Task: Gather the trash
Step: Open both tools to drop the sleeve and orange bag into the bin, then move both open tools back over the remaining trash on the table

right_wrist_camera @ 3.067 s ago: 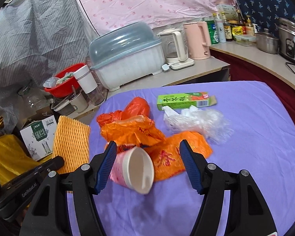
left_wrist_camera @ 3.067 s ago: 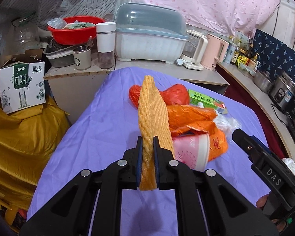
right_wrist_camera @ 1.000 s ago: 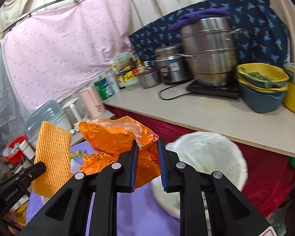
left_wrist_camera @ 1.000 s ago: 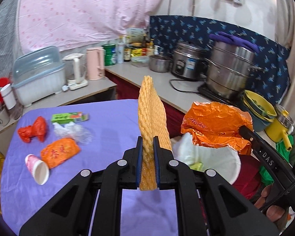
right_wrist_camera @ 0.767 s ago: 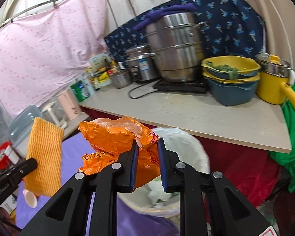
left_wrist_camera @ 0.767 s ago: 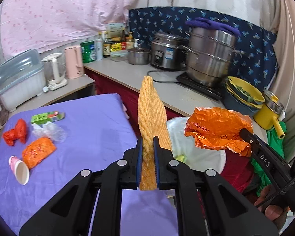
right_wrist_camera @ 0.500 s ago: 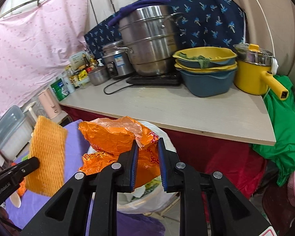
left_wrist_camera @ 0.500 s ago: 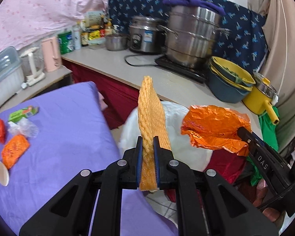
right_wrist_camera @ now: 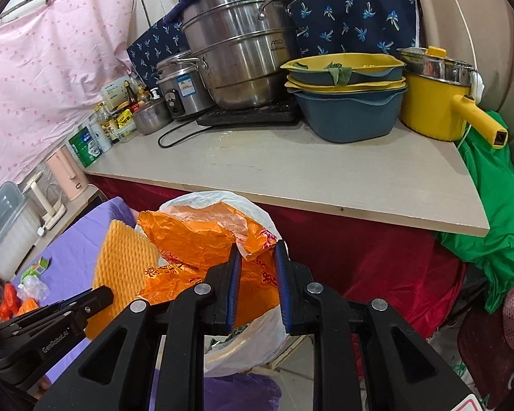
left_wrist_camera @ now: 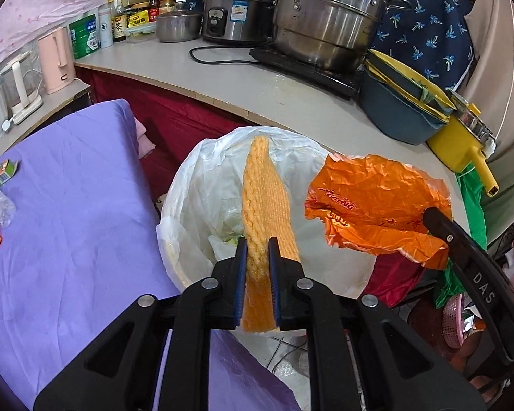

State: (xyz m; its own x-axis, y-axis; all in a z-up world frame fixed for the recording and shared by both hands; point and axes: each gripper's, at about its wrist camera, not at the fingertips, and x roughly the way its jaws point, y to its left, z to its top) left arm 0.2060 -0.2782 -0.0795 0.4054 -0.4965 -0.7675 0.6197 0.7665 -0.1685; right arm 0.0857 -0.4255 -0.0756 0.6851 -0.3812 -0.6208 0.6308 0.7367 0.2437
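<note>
We hold our left gripper (left_wrist_camera: 257,263) over the lined bin (left_wrist_camera: 188,185), jaws opening around the foam net (left_wrist_camera: 265,198), while our right gripper (right_wrist_camera: 257,274) pinches the orange bag (right_wrist_camera: 202,239) at the bin's three o'clock rim — light trash may drift outside.

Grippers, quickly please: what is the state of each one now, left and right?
Left gripper: jaws opening, orange foam net between them, above the lined trash bin.
Right gripper: jaws closed on the orange plastic bag.

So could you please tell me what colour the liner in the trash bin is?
White, translucent; the bin liner shows best in the left wrist view.
</note>
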